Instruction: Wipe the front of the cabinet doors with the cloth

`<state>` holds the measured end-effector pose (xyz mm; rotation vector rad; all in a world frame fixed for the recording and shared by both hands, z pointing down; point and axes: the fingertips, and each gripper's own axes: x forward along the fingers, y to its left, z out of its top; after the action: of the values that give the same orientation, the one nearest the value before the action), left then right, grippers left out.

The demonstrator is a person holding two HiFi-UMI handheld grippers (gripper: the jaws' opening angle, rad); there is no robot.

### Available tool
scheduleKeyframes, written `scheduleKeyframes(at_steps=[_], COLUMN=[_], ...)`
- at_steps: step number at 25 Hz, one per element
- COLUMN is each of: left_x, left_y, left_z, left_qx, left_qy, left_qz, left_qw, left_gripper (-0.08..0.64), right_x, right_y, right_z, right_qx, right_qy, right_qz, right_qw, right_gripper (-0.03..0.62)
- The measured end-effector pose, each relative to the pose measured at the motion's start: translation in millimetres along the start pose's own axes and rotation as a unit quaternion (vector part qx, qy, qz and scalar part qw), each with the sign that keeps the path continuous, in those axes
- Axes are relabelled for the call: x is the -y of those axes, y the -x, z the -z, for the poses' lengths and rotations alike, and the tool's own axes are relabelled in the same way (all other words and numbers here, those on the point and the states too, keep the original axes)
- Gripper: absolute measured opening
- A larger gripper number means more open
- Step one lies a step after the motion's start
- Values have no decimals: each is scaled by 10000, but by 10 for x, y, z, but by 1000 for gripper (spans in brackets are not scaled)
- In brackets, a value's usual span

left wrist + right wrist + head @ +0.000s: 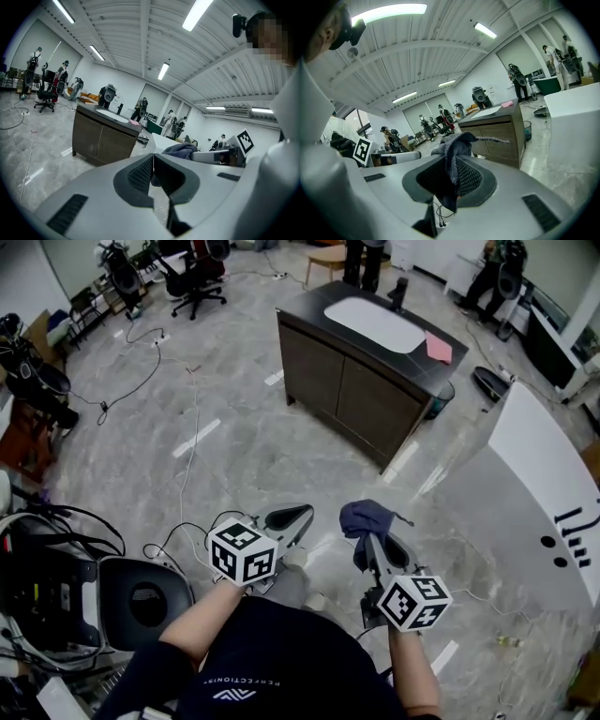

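A dark brown cabinet (352,390) with two front doors and a white inset top stands a few steps ahead on the marble floor; it also shows in the left gripper view (101,138) and the right gripper view (499,136). My right gripper (368,532) is shut on a dark blue-grey cloth (366,517), which bunches above the jaws (454,154). My left gripper (298,517) is shut with nothing between its pads (152,171). Both grippers are held low in front of me, well short of the cabinet doors.
A pink cloth (438,348) lies on the cabinet top. A white counter (548,479) stands to the right. Cables (192,442) trail over the floor, a black office chair (197,273) is far left, and equipment (56,587) sits near my left side.
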<state>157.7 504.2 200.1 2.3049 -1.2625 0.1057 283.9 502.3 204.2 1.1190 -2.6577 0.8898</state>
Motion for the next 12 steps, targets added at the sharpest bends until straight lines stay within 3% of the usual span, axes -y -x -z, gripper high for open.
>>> scheduleKeyframes(at_steps=[6,12], left_x=[-207,-747], left_y=[-163,-204], left_z=[-164,-376], left_qx=[-10,19], left_qy=[-41,36], left_qz=[151,231], left_qw=[9999,9997], left_gripper=[11,11], right_x=[20,-36], right_y=[-300,-877], right_z=[-115,-282], right_qx=[-137,-181], right_qy=[50,97], right_qz=[42,76], right_qw=[9999,9998], right_gripper=[69,69])
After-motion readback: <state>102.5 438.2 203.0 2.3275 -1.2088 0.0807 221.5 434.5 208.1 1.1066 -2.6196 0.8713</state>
